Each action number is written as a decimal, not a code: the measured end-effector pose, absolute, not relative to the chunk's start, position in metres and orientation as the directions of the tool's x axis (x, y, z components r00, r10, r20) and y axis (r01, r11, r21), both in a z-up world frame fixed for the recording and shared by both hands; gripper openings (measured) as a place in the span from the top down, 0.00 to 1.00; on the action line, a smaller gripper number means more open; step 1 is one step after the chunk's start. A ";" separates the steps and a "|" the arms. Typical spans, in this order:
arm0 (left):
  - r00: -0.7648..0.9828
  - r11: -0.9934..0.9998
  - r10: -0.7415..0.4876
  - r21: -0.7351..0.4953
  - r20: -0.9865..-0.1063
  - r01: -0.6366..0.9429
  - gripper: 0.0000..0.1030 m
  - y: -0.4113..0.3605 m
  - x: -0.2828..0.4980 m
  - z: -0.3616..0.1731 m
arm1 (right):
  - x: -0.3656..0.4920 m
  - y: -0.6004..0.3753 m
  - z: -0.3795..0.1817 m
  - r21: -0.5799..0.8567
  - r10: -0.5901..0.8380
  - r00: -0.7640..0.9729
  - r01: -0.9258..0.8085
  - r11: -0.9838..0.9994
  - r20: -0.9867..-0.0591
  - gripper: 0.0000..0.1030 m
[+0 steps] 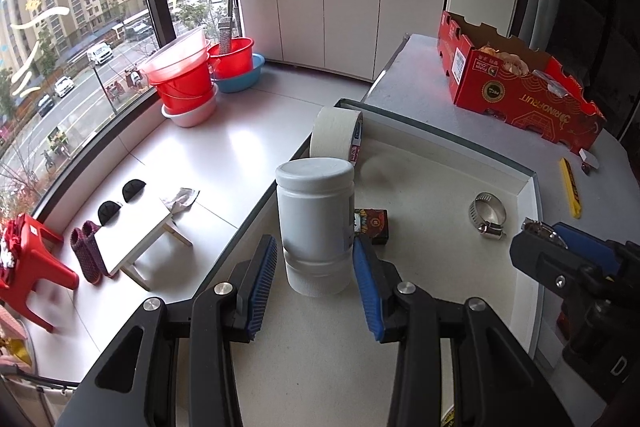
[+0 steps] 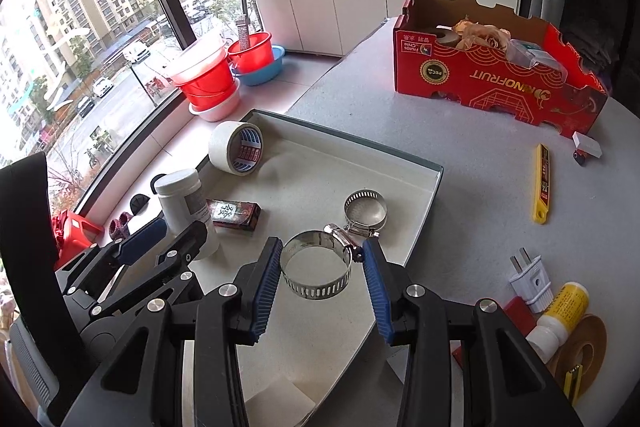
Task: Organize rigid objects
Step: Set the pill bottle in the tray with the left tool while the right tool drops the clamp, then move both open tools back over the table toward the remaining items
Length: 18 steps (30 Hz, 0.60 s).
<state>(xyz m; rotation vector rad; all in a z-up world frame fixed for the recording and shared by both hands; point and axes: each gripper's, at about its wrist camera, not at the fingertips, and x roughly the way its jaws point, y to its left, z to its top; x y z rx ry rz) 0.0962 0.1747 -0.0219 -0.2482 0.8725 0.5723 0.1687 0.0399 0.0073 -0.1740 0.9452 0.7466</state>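
Note:
A white tray holds the objects. My left gripper is open around a white jar standing inverted in the tray; its left pad stands slightly off the jar. My right gripper is shut on a metal hose clamp, held between both blue pads just above the tray. A second hose clamp lies further in. A masking tape roll stands at the tray's far corner. A small dark box lies behind the jar.
A red cardboard fruit box stands at the table's back right. A yellow utility knife, a white plug, a yellow-capped bottle and a tape roll lie right of the tray. Red basins stand by the window.

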 end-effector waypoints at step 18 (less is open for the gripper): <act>0.492 0.825 0.384 0.053 -0.781 -0.562 0.01 0.175 0.102 -0.028 | 0.172 0.038 0.011 0.156 0.512 0.403 -0.651 0.743 -0.759 0.07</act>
